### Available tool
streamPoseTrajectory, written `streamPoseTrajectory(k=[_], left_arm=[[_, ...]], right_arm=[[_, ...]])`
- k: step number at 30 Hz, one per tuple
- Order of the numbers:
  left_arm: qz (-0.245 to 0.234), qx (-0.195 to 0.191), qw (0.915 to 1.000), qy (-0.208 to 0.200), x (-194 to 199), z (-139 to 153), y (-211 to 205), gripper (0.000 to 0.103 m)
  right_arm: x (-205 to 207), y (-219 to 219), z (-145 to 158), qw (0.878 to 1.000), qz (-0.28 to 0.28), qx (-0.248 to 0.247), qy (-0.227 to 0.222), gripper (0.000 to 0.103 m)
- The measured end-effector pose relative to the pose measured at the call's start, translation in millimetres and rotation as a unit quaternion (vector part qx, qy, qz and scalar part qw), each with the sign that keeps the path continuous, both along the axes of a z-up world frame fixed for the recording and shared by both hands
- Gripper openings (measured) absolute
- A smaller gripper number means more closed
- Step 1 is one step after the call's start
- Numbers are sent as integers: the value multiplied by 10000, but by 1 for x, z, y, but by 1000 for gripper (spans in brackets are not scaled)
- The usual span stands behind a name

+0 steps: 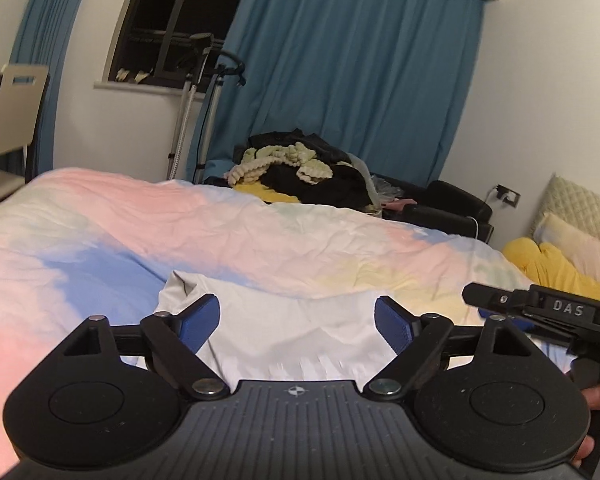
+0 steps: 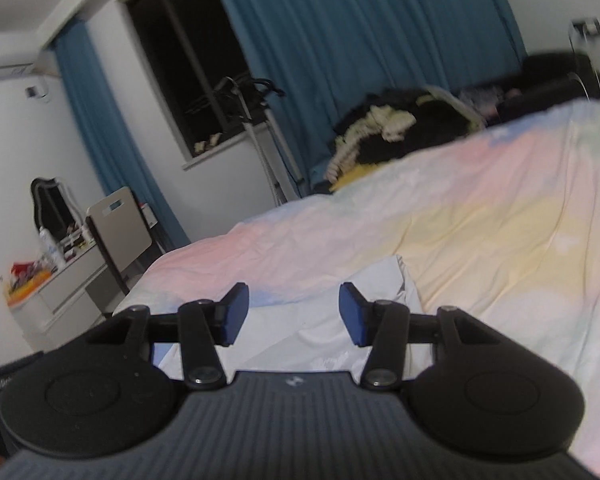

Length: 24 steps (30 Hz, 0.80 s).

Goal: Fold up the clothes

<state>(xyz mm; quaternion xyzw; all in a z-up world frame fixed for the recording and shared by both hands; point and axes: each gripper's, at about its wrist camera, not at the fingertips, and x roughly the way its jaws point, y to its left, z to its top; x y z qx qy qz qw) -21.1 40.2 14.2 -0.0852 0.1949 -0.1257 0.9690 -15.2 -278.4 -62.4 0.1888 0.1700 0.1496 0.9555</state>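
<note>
White crumpled garment (image 1: 284,332) on pastel bedsheet (image 1: 112,220)

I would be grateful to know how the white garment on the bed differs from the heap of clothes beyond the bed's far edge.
The white garment is a single pale piece; the heap of clothes mixes black, yellow and a knobbly cream-green item. The garment lies low and spread on the pastel bedcover, right below the open left gripper; the heap is piled high and far from both grippers. Both are rumpled fabric, and neither is held.
</note>
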Motion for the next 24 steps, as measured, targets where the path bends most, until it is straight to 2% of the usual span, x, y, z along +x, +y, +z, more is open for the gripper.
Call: streamPoseTrajectory(k=[2,7,10,11,13,17,18,24], left_arm=[[-43,156,9998,-106,-17,-2,-6,92],[36,297,9995,-82,-49,-10,-13,94],[50,388,9990,-204,-60,-11,-15,100],[45,400,9989,-252,-62,-11,-16,103],[35,423,9985,-347,-67,-11,-17,103],[33,470,9983,-338,-66,-15,-17,103],[24,486,9984,-292,-64,-16,-17,103],[-30,500,9986,-149,-59,-19,-18,103]], right_arm=[[-23,4,-3,9996,134,-193,-186,59],[-61,14,-16,9976,284,-578,-262,60],[-69,20,-16,9962,270,-743,-376,64],[-70,21,-16,9958,274,-769,-417,68],[-71,22,-18,9953,291,-779,-492,85],[-72,22,-21,9948,203,-784,-610,97],[-71,21,-22,9950,156,-778,-611,102],[-71,23,-25,9940,115,-855,-673,103]])
